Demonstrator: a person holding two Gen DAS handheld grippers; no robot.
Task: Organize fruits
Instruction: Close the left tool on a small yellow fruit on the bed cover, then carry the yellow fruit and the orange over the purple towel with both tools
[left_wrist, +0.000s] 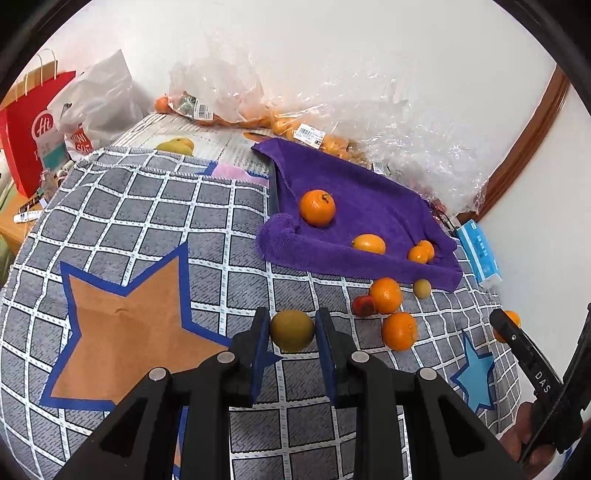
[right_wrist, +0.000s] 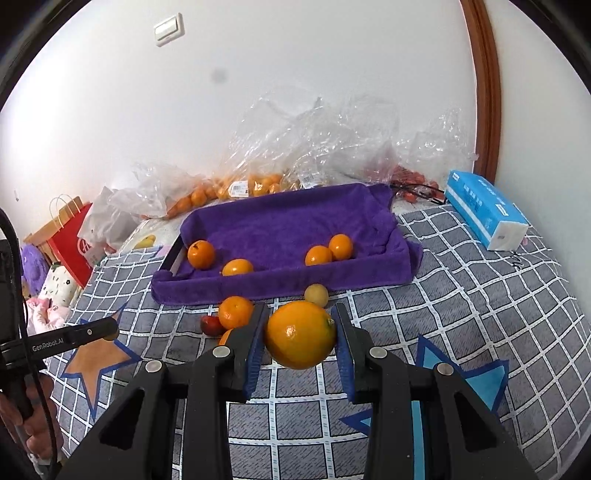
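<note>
My left gripper is shut on a green-brown round fruit and holds it above the checked cloth. My right gripper is shut on a large orange, lifted in front of the purple-towel tray. The tray holds several oranges, seen also in the right wrist view. On the cloth before the tray lie two oranges, a red fruit and a small green fruit. In the left wrist view the right gripper's finger shows at the right edge.
Clear plastic bags of oranges lie against the wall behind the tray. A blue tissue pack lies right of the tray. A red paper bag and a white bag stand at the far left. A yellow fruit lies on newspaper.
</note>
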